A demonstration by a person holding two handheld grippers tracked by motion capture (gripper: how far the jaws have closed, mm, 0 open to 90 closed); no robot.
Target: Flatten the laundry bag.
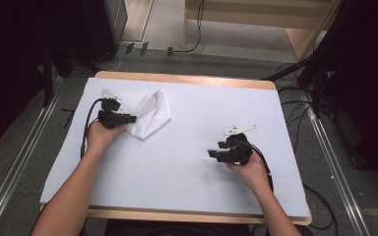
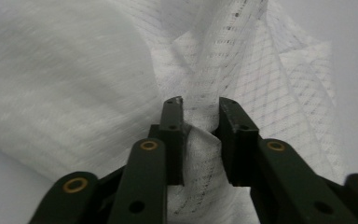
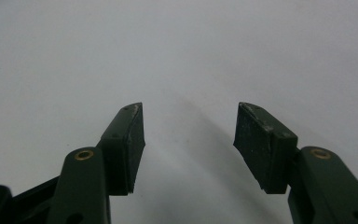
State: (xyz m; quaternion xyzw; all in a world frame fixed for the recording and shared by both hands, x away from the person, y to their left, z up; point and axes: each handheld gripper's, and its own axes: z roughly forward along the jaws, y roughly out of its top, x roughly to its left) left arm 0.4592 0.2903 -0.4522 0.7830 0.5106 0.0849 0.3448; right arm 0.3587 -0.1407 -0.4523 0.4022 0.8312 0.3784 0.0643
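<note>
Cloth (image 2: pixel 200 126) bunched between left claw (image 2: pixel 200 109) jaws

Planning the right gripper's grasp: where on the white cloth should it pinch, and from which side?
Judging by the pose, the right hand-held gripper, jaws open and empty, should take the white cloth at its free right corner, approaching from the right and low over the table. The left hand-held gripper already pinches a bunched fold at the left edge.

cloth (image 2: pixel 242 70): white, faint grid weave | table cover (image 1: pixel 187 162): white | fingers (image 2: pixel 173 135): black
</note>
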